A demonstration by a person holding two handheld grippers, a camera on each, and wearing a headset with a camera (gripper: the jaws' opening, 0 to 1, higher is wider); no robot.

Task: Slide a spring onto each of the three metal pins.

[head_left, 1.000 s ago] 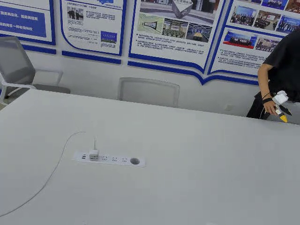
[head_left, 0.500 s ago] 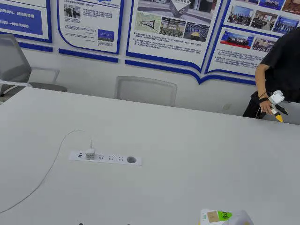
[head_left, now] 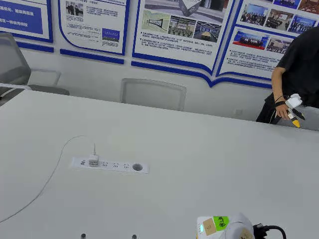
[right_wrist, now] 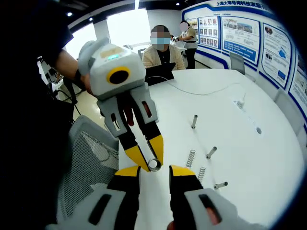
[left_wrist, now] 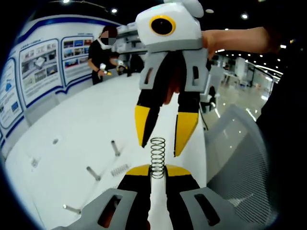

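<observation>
My left gripper (left_wrist: 157,171) clenches its jaws on the spring (left_wrist: 157,157), whose free end points between the spread jaws of my right gripper (left_wrist: 160,148).

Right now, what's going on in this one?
A person works two handheld grippers over a white table. The left gripper has its fingers shut on a spring, held in the air, and the open right gripper faces it close up. The three pins stand bare on the table, with two more springs lying beside them. No spring is on a pin yet.
</observation>
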